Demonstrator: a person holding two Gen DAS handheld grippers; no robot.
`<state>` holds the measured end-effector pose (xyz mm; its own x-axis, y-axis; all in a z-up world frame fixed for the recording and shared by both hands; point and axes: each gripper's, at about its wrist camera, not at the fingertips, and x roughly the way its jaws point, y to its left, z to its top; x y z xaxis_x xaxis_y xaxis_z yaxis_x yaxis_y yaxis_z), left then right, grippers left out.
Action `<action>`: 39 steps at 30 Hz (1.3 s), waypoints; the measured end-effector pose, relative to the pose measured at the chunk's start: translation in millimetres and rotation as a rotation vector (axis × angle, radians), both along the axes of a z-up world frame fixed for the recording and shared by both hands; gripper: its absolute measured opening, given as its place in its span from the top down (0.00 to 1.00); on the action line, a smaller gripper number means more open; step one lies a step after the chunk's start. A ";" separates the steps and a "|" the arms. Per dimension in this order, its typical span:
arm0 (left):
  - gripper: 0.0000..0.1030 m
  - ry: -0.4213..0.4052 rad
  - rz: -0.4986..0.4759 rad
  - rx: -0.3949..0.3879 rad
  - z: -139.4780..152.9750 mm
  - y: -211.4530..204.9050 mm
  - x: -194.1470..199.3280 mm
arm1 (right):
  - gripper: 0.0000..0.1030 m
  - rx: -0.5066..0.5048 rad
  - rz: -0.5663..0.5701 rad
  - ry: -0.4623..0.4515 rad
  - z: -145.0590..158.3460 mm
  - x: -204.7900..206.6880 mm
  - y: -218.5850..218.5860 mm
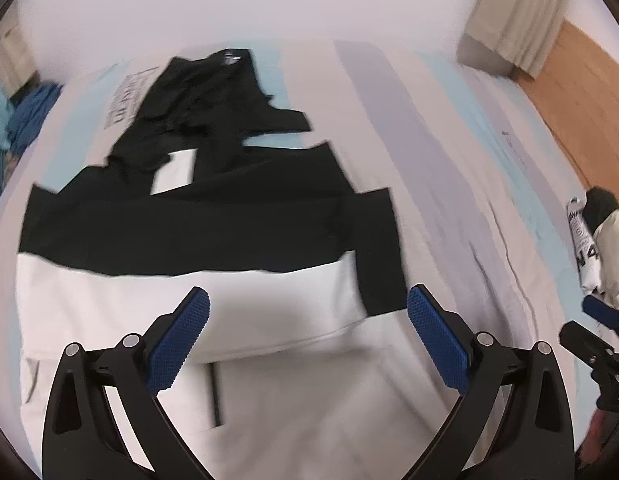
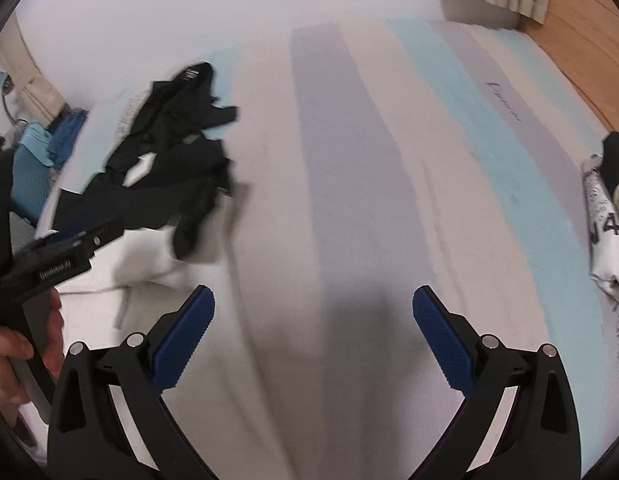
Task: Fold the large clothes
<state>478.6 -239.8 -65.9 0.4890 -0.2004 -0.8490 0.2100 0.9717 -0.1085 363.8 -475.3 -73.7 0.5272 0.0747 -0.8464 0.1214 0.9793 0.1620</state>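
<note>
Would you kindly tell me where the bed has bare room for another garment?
The widest bare patch is the striped bedsheet between the black-and-white garment and the folded printed clothes at its right edge. The left side is crowded, the garment covering it.

This is a bedroom in a home. Ahead of and under the left claw (image 1: pixel 308 308) spreads a bed (image 1: pixel 449 168) with a sheet striped in pale blue, lilac and white. Beyond it stands a plain white wall (image 1: pixel 229 4). Far right of the claw, beige curtains (image 1: pixel 521 16) hang down to a wooden floor (image 1: pixel 581 96). Heaped clothes (blue ones, blurred) (image 1: pixel 29 112) lie far left, off the bed's edge.
</note>
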 end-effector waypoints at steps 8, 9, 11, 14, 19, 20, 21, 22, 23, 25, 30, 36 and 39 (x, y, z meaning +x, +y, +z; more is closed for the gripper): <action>0.06 -0.010 0.034 0.047 25.5 111.5 7.4 | 0.07 0.041 0.032 -0.070 24.5 25.5 96.7; 0.06 -0.004 0.047 0.038 27.8 127.5 12.7 | 0.07 0.021 0.043 -0.080 29.9 30.8 109.4; 0.06 0.005 0.057 0.028 31.2 150.0 22.8 | 0.07 -0.009 0.053 -0.100 40.2 41.0 129.0; 0.06 0.004 0.038 0.049 36.6 178.9 42.1 | 0.07 -0.002 0.052 -0.119 52.4 59.6 149.0; 0.06 -0.011 0.009 0.093 35.2 207.0 77.1 | 0.07 -0.042 0.068 -0.182 56.9 96.7 176.1; 0.06 -0.010 0.002 0.086 33.3 210.7 84.7 | 0.08 -0.070 0.088 -0.199 56.3 103.9 182.4; 0.06 -0.014 -0.001 0.085 32.0 212.1 89.5 | 0.08 -0.094 0.093 -0.207 55.6 109.3 185.6; 0.06 -0.024 -0.002 0.079 30.8 214.8 96.0 | 0.08 -0.112 0.102 -0.209 53.0 119.2 189.3; 0.06 -0.039 -0.010 0.062 30.3 216.9 101.2 | 0.08 -0.114 0.105 -0.202 50.9 125.6 190.1; 0.06 -0.061 -0.007 0.063 26.8 216.8 111.9 | 0.08 -0.115 0.106 -0.181 46.7 140.1 190.3; 0.06 -0.069 0.058 0.024 20.1 221.0 145.4 | 0.08 -0.189 0.083 -0.160 40.1 179.8 189.7; 0.06 -0.067 -0.012 0.096 9.6 200.2 185.7 | 0.08 -0.127 0.176 -0.146 25.8 229.7 188.0; 0.06 -0.056 -0.044 0.068 0.8 194.9 205.3 | 0.08 -0.139 0.219 -0.143 17.5 257.3 191.7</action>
<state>683.9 -45.0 -65.1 0.5280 -0.1652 -0.8330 0.2563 0.9662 -0.0292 621.1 -283.6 -56.2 0.6257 0.0885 -0.7750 -0.1096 0.9937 0.0250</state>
